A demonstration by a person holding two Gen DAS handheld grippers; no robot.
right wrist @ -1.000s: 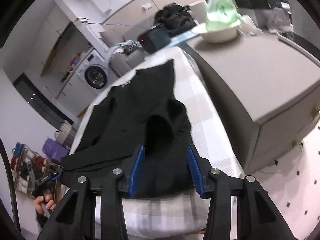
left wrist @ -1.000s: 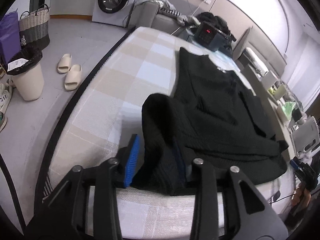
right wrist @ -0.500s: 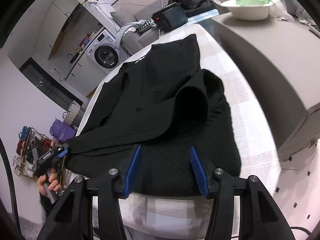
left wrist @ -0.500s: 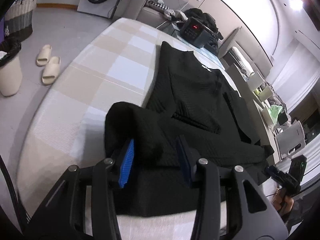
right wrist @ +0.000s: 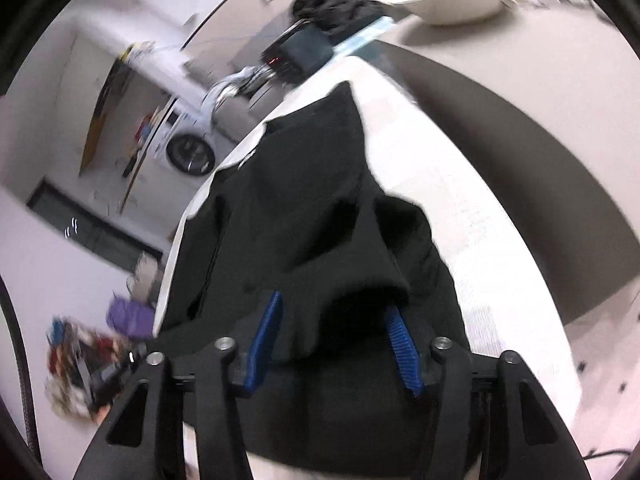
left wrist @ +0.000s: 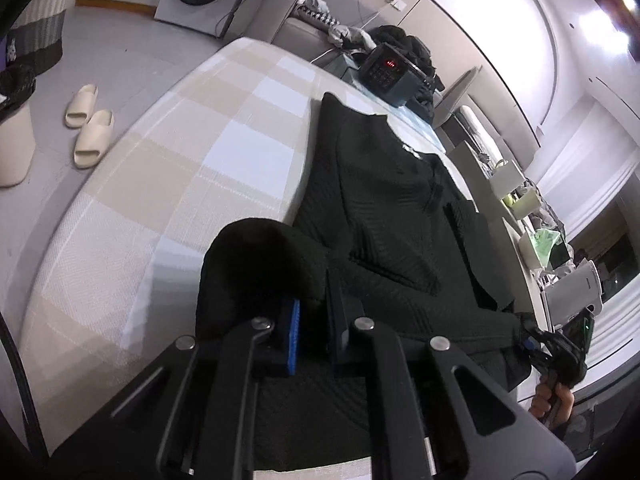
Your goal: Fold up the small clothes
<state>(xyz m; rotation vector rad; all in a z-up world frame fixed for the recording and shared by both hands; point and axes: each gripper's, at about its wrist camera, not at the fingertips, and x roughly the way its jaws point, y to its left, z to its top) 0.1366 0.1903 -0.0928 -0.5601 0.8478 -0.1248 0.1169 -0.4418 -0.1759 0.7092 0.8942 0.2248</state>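
At the lower centre of the left wrist view, your left hand-held gripper (left wrist: 312, 336) has just closed and now pinches the near hem of the black sweater (left wrist: 384, 216), which lies spread along the checked bed (left wrist: 192, 168). In the right view, your right hand-held gripper (right wrist: 334, 340) has been closing too; fabric bunches between its blue pads (right wrist: 266, 336), probably so both corners lift together for the fold.

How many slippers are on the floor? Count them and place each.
2. One slipper lies farther from the camera and the second slipper lies right beside it, both on the floor left of the checked bed. Others may be hidden out of view.
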